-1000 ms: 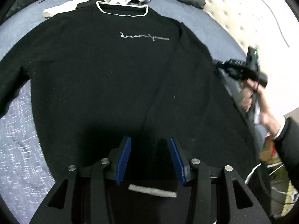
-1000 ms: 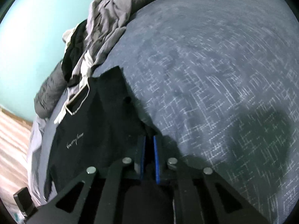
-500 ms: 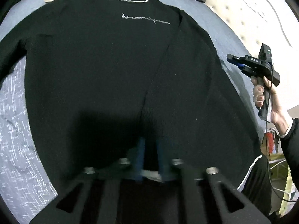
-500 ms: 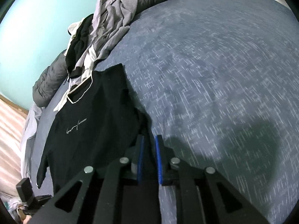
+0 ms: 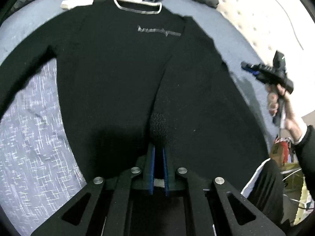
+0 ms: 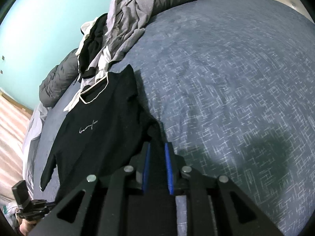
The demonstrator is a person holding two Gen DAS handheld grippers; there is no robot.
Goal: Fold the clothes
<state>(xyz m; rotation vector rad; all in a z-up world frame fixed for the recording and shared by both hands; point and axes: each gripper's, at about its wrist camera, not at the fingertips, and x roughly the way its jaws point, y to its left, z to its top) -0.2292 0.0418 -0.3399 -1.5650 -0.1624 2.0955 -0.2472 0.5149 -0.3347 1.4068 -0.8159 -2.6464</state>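
Flat on the blue bedspread lies a black sweater, front up, with one sleeve folded in across the chest.

Its white-edged collar points toward a heap of grey, black and white clothes at the far edge of the bed, and pale script runs across the chest. The left gripper has its blue pads close together, pinching black cloth at the cuff end of the folded sleeve, near the hem. The right gripper, gripped by a hand in a dark sleeve, sits at the sweater's right edge; black fabric lies between its blue pads, which are set somewhat apart, so whether they truly clamp it I cannot tell. A grey duvet and a tufted headboard border the bed.
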